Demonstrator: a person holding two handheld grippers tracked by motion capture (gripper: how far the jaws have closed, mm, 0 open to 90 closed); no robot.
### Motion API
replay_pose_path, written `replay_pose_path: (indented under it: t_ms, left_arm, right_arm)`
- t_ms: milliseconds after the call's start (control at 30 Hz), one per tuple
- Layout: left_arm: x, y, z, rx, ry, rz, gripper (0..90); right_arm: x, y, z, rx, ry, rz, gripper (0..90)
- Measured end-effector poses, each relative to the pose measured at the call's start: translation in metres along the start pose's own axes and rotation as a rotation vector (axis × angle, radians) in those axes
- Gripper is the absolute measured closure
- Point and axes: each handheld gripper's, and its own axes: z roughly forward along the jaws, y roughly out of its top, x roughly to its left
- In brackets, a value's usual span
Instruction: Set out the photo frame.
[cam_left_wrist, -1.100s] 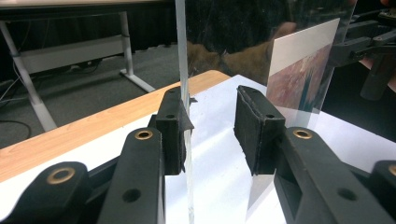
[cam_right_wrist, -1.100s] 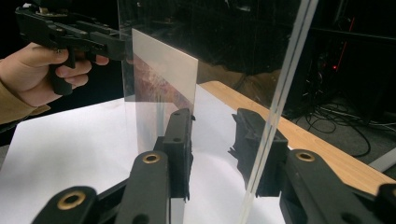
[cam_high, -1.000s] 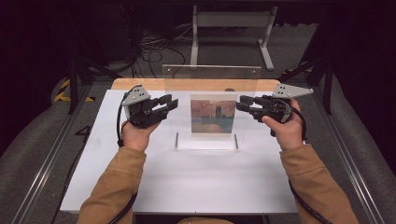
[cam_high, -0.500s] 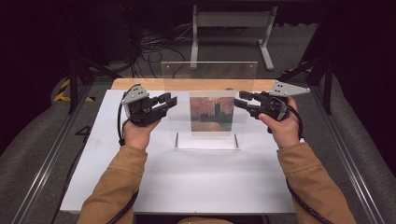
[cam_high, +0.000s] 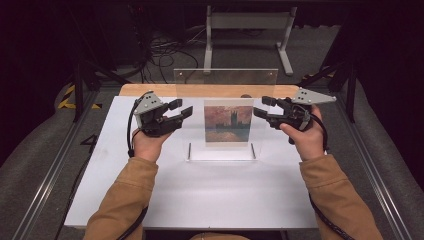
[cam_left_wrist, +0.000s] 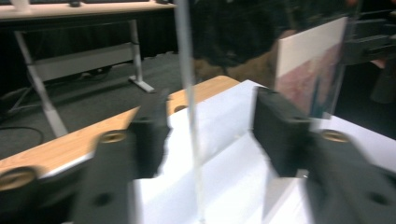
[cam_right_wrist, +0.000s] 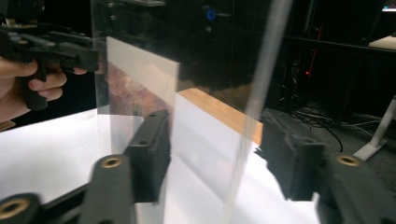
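The white bench (cam_high: 200, 200) carries a clear acrylic panel (cam_high: 225, 76) standing upright at its middle, a painted picture (cam_high: 228, 123) set against it. The left gripper (cam_high: 176, 114) straddles the panel's left edge, the right gripper (cam_high: 264, 107) its right edge. Both have just been opening; their pads stand clear of the panel.

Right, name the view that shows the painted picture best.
The high view: the picture faces the camera whole, standing between the clear panels. The left gripper view catches it slanted at the right edge; the right gripper view shows it obliquely, washed out.
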Motion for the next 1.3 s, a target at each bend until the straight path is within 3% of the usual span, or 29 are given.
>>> replay_pose_path:
  t_ms: [67,167,600,633,733,867,1000,1133,1300]
  left_arm:
    - [0.001,-0.001,-0.001,-0.010,0.005,-0.008,32.4]
    - [0.001,-0.003,-0.005,-0.009,-0.011,-0.025,27.8]
    - [-0.004,-0.017,-0.043,0.023,-0.010,-0.014,21.1]
    - [-0.005,-0.021,-0.054,0.032,-0.002,-0.012,20.8]
    - [-0.006,-0.024,-0.061,0.042,0.012,-0.004,20.2]
    - [-0.006,-0.036,-0.084,0.064,0.013,-0.003,18.8]
    - [-0.005,-0.045,-0.096,0.072,0.017,-0.014,17.9]
    - [-0.001,-0.061,-0.109,0.116,0.018,0.001,16.2]
    - [0.005,-0.081,-0.119,0.136,0.020,-0.035,15.1]
  right_arm:
    - [-0.001,-0.001,-0.004,-0.008,-0.002,0.008,34.8]
    - [0.000,-0.003,-0.012,-0.010,-0.009,0.009,32.1]
    - [0.010,-0.013,-0.053,-0.001,-0.034,-0.008,27.3]
    - [0.013,-0.016,-0.062,0.012,-0.043,-0.007,25.0]
    - [0.015,-0.019,-0.069,0.024,-0.049,-0.004,24.1]
    - [0.019,-0.026,-0.085,0.052,-0.056,0.003,22.3]
    - [0.020,-0.035,-0.097,0.063,-0.068,0.012,21.4]
    - [0.019,-0.050,-0.109,0.088,-0.088,0.029,20.6]
    - [0.018,-0.067,-0.114,0.113,-0.093,0.053,19.9]
